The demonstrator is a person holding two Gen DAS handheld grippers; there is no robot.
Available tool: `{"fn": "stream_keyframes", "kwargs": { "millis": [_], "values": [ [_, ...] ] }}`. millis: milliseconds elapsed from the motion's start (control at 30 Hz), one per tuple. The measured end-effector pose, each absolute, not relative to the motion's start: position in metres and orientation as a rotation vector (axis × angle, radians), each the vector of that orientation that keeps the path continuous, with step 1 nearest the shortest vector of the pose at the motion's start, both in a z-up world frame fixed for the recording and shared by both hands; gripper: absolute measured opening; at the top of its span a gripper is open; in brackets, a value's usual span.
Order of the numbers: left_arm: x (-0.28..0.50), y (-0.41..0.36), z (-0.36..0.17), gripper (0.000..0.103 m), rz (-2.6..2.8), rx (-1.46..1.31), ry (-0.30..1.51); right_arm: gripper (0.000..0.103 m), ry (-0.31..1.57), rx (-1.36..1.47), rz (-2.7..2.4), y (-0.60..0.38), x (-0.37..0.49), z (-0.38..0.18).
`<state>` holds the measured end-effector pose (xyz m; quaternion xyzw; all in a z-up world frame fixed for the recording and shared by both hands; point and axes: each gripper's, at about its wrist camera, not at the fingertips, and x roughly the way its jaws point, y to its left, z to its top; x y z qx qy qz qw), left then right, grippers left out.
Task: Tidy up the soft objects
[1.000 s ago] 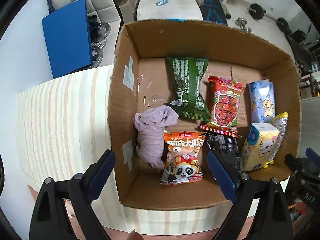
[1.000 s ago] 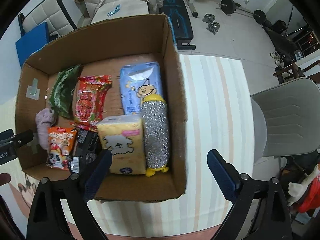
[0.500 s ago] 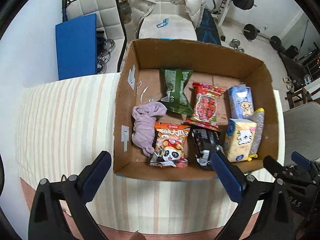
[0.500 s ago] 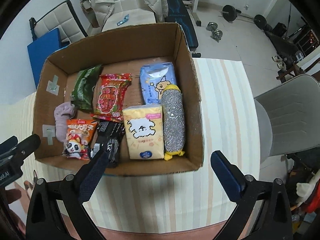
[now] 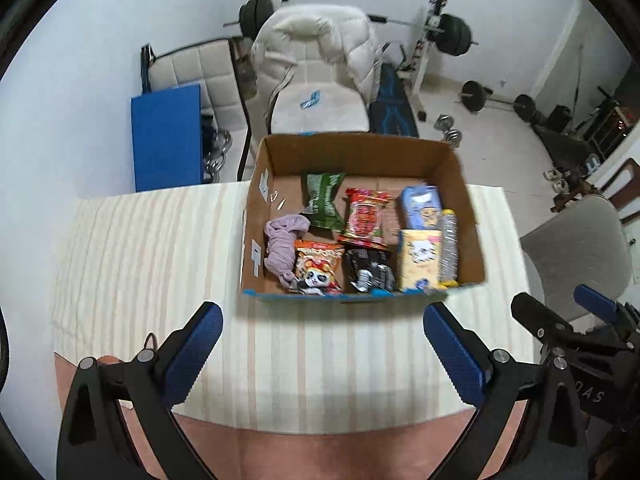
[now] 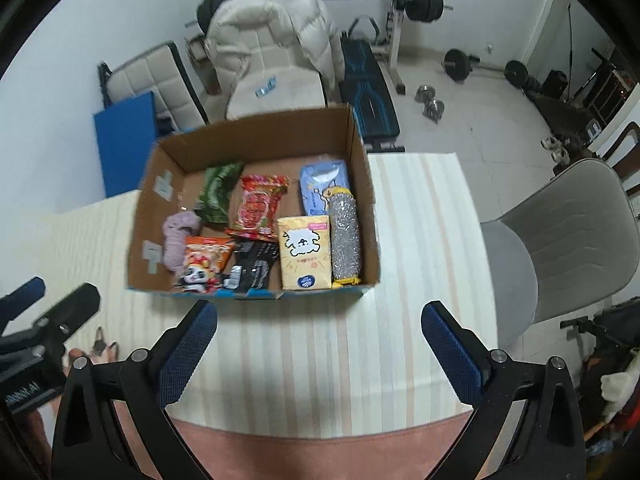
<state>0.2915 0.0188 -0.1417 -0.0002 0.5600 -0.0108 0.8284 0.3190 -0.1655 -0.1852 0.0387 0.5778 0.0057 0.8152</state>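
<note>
A cardboard box (image 5: pixel 360 152) (image 6: pixel 256 140) stands on the striped tablecloth. It holds a lilac cloth (image 5: pixel 282 240) (image 6: pixel 178 236), a panda snack bag (image 5: pixel 318 266) (image 6: pixel 204 262), a green bag (image 5: pixel 324 198), a red bag (image 5: pixel 364 218) (image 6: pixel 260 204), a black bag (image 5: pixel 368 270), a yellow tissue pack (image 5: pixel 420 256) (image 6: pixel 306 250), a blue tissue pack (image 5: pixel 422 206) and a silver scrubber (image 5: pixel 449 246) (image 6: pixel 346 238). My left gripper (image 5: pixel 318 344) and right gripper (image 6: pixel 318 340) are both open and empty, over the cloth in front of the box.
The table's front edge (image 5: pixel 320 424) lies close below the grippers. A grey chair (image 6: pixel 568 240) stands at the right. A chair with a white jacket (image 5: pixel 320 64), a blue board (image 5: pixel 166 136) and gym weights (image 5: pixel 448 32) are behind the table.
Both grippers have pulled back and up from over the box. The box now sits farther away, and more of the tablecloth and room shows. Both stay open and empty.
</note>
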Motion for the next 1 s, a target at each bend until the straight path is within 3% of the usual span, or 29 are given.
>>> {"fn": "stream_keyframes", "kwargs": {
  "millis": [433, 1000],
  "values": [
    [0.207, 0.014, -0.053, 0.103, -0.029, -0.025, 1.082, 0.103, 1.104, 0.148, 0.067, -0.188, 0.205, -0.077],
    [0.158, 0.007, -0.013, 0.103, -0.046, -0.014, 1.018, 0.103, 1.056, 0.054, 0.106, -0.173, 0.151, -0.027]
  ]
}}
